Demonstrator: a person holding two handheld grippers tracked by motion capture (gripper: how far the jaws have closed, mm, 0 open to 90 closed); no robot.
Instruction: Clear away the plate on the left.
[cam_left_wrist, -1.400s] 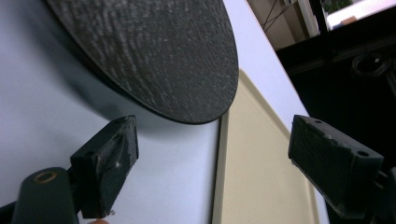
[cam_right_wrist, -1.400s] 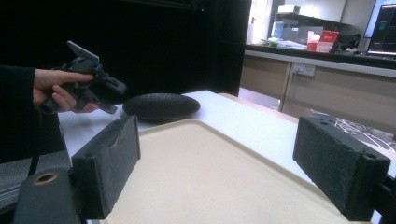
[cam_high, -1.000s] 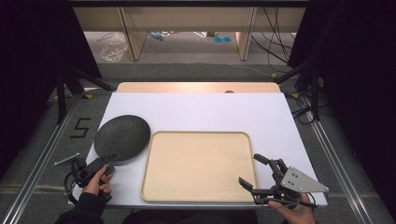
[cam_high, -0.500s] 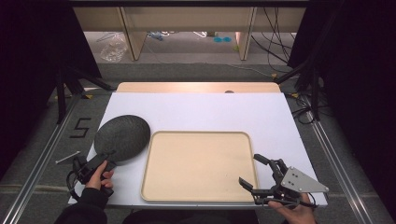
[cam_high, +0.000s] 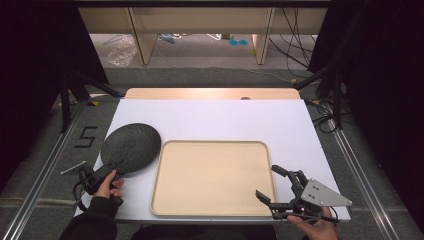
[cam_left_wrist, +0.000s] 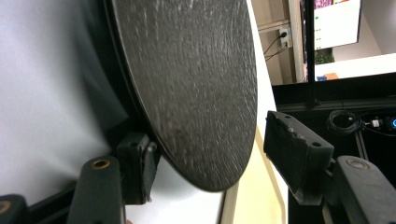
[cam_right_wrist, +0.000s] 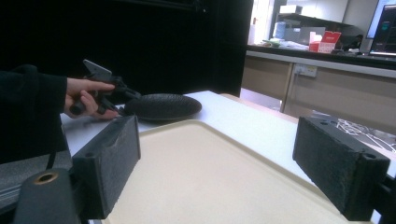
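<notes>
At the near left of the white table (cam_high: 210, 120) lies a round, dark grey textured plate (cam_high: 131, 147), just left of the beige rectangular plastic tray (cam_high: 212, 177). The left gripper (cam_high: 107, 171) reaches its near rim, one finger (cam_left_wrist: 140, 163) under the edge and the other standing off above, so the fingers are spread, not yet clamped; going in at the rim probably gives a hold for lifting. The right gripper (cam_high: 272, 187) waits with fingers apart at the tray's near right corner, likely keeping clear.

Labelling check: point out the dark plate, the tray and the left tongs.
plate (cam_high: 131, 146): high view, middle of its top.
tray (cam_high: 212, 175): high view, bare floor.
left tongs (cam_high: 119, 165): high view, tips at plate rim.
</notes>
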